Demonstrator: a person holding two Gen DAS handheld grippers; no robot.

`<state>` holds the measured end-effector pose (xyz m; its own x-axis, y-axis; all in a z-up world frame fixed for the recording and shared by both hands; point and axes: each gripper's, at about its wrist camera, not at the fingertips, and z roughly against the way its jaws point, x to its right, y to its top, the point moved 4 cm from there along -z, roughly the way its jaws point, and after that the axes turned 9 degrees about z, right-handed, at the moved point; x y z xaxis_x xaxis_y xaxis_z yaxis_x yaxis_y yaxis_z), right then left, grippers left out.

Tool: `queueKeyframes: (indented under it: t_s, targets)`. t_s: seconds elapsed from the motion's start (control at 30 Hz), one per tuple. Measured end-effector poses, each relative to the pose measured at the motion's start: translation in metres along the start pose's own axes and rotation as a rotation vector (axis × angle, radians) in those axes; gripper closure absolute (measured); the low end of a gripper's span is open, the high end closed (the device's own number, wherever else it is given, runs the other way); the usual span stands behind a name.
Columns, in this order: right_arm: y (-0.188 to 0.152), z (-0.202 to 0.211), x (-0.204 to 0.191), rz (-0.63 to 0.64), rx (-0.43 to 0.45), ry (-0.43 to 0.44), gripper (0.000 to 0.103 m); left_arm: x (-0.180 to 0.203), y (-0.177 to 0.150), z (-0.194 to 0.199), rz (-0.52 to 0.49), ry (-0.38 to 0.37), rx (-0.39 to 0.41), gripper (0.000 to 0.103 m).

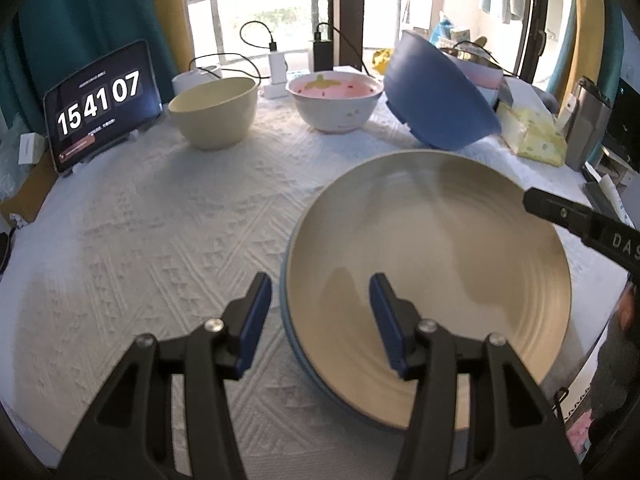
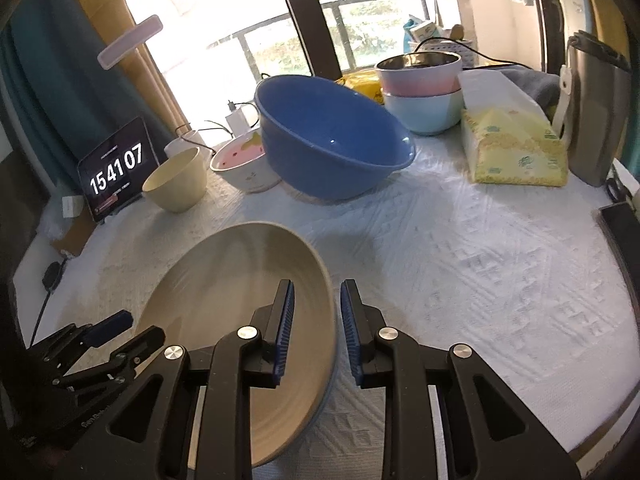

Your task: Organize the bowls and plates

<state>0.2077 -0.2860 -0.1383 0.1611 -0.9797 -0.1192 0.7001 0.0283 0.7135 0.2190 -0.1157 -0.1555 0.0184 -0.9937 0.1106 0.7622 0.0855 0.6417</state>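
Note:
A beige plate (image 1: 432, 264) (image 2: 240, 300) lies on a blue plate (image 1: 289, 340) on the white tablecloth (image 1: 160, 240); only the blue rim shows. My left gripper (image 1: 320, 284) (image 2: 138, 326) is open, one finger over the plate's inside and the other outside the near-left rim. My right gripper (image 2: 317, 286) stands open astride the plate's right rim, with a gap between the pads and the rim. One of its fingers (image 1: 560, 212) shows at the plate's right edge. Behind stand a cream bowl (image 1: 214, 116), a white bowl with a pink inside (image 1: 334, 100) and a tilted large blue bowl (image 1: 436, 92) (image 2: 332, 140).
A pink bowl stacked in a light blue one (image 2: 420, 92) stands at the back right, beside a yellow tissue pack (image 2: 516, 148) and a grey flask (image 2: 596, 108). A tablet showing a clock (image 1: 102, 104) leans at the back left. Chargers and cables (image 1: 276, 64) lie by the window.

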Motion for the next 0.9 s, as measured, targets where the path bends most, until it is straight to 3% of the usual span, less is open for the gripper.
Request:
queueKeyframes:
  t_s: [0.27, 0.33, 0.4, 0.53, 0.63, 0.9]
  targets:
    - [-0.003, -0.003, 0.004, -0.01, -0.018, -0.031, 0.076, -0.01, 0.004, 0.007, 0.032, 0.0, 0.024, 0.05]
    - [-0.003, -0.001, 0.006, -0.014, -0.015, -0.034, 0.068, -0.012, 0.005, 0.008, 0.038, -0.002, 0.033, 0.05]
    - [-0.003, -0.003, 0.008, -0.02, -0.013, -0.036, 0.066, -0.014, 0.006, 0.007, 0.046, 0.0, 0.037, 0.05]
    - [-0.011, -0.015, 0.016, -0.034, -0.031, -0.044, 0.066, -0.019, 0.006, 0.004, 0.059, 0.01, 0.028, 0.05]
    - [-0.02, -0.027, 0.016, -0.045, -0.055, -0.001, 0.066, -0.022, 0.005, 0.001, 0.065, 0.017, 0.02, 0.05]
    - [-0.017, -0.026, 0.015, -0.054, -0.071, 0.001, 0.066, -0.024, 0.009, -0.005, 0.074, 0.012, 0.018, 0.05]
